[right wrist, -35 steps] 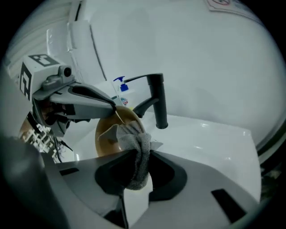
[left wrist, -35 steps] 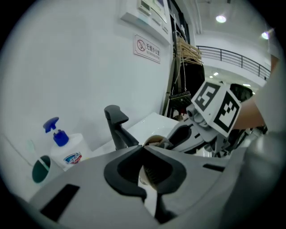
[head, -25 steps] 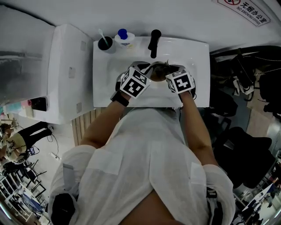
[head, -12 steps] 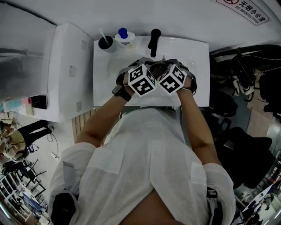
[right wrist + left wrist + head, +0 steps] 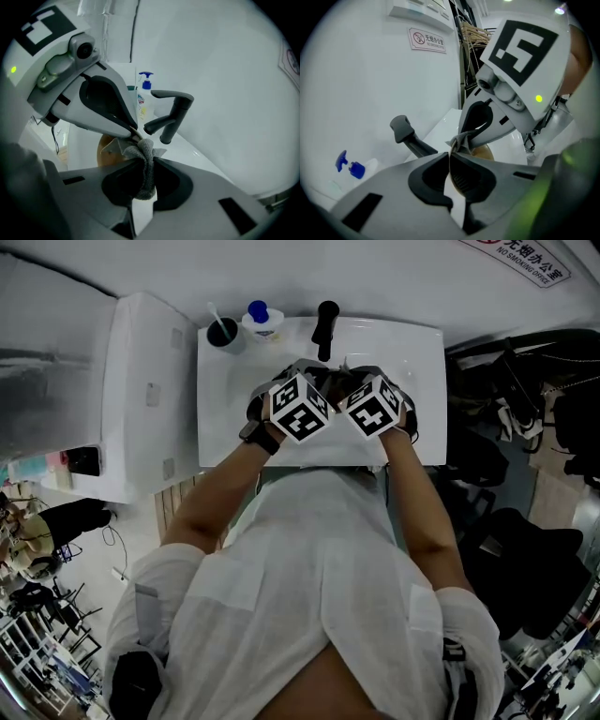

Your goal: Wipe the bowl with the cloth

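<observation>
The brown, wooden-looking bowl hangs over the middle of the white sink, short of the black faucet at its back edge (the head view hides it under the marker cubes). The left gripper pinches only its thin rim, and its jaws have just been closing onto it. The right gripper is clamped on the bunched grey knitted cloth, which sits right at that rim. A hard wipe could lever the bowl out of so slim a pinch — or drag the cloth free.
</observation>
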A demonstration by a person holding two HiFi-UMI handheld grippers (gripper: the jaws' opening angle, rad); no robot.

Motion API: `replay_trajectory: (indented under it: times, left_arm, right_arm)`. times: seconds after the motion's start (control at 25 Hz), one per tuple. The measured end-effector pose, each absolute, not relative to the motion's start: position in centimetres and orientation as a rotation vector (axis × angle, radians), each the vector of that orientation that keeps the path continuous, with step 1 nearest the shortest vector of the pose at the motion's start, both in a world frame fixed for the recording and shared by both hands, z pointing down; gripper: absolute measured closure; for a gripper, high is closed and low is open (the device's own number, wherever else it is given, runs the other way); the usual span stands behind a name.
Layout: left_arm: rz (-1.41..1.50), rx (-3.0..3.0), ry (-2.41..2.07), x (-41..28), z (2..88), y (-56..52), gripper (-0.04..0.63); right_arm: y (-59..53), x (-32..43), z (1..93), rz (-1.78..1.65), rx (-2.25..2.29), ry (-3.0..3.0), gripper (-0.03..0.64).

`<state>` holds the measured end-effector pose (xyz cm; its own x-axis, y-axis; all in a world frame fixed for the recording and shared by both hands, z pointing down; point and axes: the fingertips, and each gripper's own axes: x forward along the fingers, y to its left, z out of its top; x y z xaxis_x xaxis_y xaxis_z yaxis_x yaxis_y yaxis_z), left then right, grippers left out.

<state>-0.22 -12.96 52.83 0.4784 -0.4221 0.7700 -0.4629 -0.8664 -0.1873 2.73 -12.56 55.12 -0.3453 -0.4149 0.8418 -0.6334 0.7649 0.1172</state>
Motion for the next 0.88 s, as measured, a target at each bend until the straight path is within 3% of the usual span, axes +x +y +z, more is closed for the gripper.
replay_trajectory:
  times: [0.68, 0.88]
  left_arm:
    - [0.870, 2.587, -1.098, -1.6, 51.1, -13.4, 0.571]
    - [0.907, 2.545, -0.982, -1.6, 52.4, -12.5, 0.572]
  right_arm:
    - [-10.9, 2.8, 57.1, 1.394, 1.073, -2.251, 0.557]
    - [-10.7, 3.4, 57.8, 1.254, 1.039, -2.206, 0.557]
